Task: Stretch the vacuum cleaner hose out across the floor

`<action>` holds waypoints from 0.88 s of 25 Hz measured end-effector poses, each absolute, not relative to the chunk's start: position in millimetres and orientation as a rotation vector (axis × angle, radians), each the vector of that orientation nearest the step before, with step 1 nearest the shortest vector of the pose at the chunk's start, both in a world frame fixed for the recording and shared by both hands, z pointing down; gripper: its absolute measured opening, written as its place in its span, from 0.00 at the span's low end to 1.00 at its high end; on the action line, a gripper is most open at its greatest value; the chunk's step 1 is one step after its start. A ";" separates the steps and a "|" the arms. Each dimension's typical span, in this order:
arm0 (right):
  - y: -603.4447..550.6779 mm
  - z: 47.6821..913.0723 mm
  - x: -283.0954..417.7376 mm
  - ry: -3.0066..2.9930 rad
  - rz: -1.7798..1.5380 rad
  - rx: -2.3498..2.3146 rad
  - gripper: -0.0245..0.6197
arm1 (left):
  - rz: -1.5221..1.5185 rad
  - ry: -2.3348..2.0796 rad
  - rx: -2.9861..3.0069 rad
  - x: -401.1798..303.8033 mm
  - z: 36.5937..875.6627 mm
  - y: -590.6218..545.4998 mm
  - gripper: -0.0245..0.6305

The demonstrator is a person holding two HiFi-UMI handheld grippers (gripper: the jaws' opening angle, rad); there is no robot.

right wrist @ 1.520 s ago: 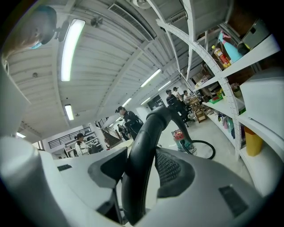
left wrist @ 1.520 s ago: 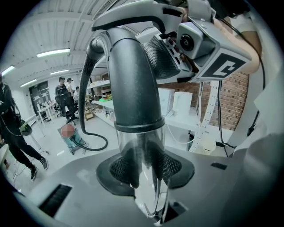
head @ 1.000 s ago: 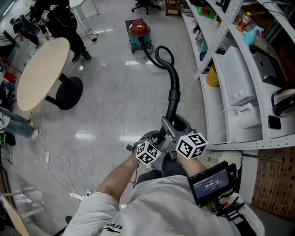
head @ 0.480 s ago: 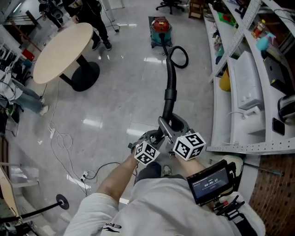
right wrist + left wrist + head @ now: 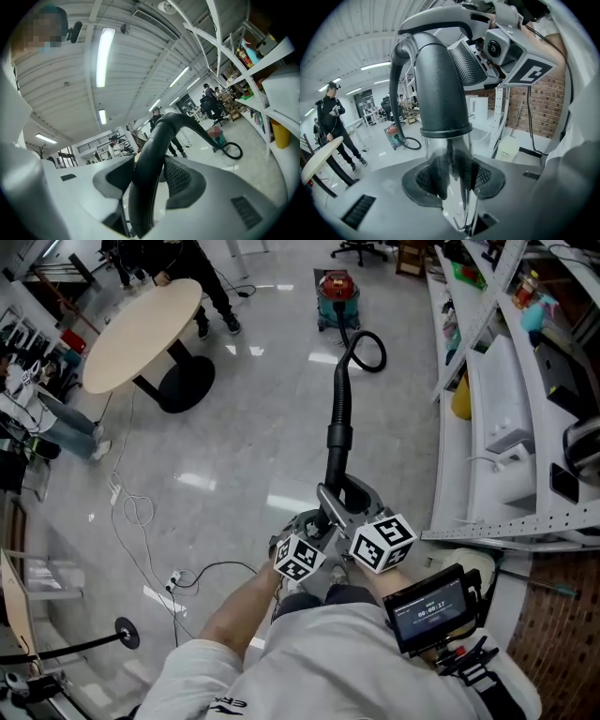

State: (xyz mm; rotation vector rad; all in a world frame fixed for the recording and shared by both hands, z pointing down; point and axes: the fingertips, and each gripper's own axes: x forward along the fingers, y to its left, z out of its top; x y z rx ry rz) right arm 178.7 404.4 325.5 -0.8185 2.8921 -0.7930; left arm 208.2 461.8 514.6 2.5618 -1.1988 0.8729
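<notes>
Since a second ago the hose point(image 5: 339, 413) runs straighter, its loop by the vacuum point(image 5: 336, 292) drawn smaller, and the vacuum sits nearer the head view's top edge. Both tongs grip: the left tongs point(image 5: 452, 176) are clamped on the clear tube point(image 5: 450, 150) at the hose's end, and the right tongs point(image 5: 147, 183) on its black curved handle point(image 5: 157, 140). From there the hose stretches across the floor point(image 5: 234, 456), alongside the shelves point(image 5: 506, 427), to the vacuum.

Glossy grey floor point(image 5: 253, 409); round table point(image 5: 141, 334) left; white shelving point(image 5: 525, 523) right.
</notes>
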 end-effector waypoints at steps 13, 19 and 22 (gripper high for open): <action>422.2 334.6 274.2 2.669 -0.744 -1.288 0.34 | 0.917 -0.806 2.810 284.6 523.4 483.7 0.23; 452.6 340.9 318.9 2.492 -0.704 -1.590 0.34 | 0.874 -0.492 2.930 327.3 528.9 519.5 0.23; 477.5 339.1 338.3 2.385 -0.676 -1.732 0.33 | 0.876 -0.322 2.995 343.3 527.6 543.7 0.23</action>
